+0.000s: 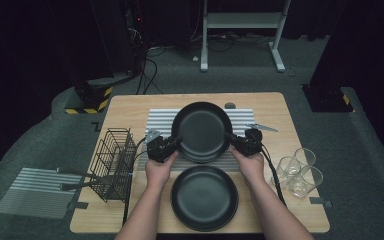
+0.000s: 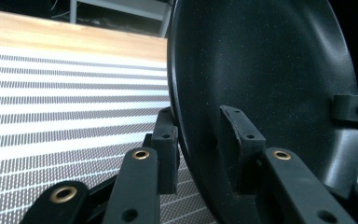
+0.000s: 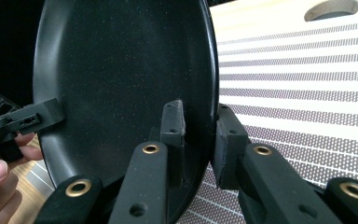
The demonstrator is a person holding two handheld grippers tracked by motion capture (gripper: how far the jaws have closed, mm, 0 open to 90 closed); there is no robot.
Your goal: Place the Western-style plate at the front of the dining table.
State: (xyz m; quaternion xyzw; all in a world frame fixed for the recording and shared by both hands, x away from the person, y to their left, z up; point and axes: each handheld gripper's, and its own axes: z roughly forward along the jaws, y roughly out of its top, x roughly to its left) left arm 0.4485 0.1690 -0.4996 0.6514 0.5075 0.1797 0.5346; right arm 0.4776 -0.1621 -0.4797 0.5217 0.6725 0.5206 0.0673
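A black plate (image 1: pixel 201 131) hangs over the striped mat (image 1: pixel 157 120), carried between both grippers. My left gripper (image 1: pixel 172 142) is shut on the plate's left rim; in the left gripper view its pads (image 2: pixel 166 142) clamp the rim of the black plate (image 2: pixel 270 79). On the opposite side my right gripper (image 1: pixel 233 140) is shut on the right rim, and the right gripper view shows its pads (image 3: pixel 173 122) pinching the black plate (image 3: pixel 121 70). A second black plate (image 1: pixel 204 197) lies flat on the table near the front edge, between the person's forearms.
A black wire rack (image 1: pixel 113 162) stands at the table's left edge. Three clear glasses (image 1: pixel 300 170) stand at the right. A small metal tool (image 1: pixel 262 127) lies on the mat's right end. A second striped mat (image 1: pixel 37 191) lies on the floor to the left.
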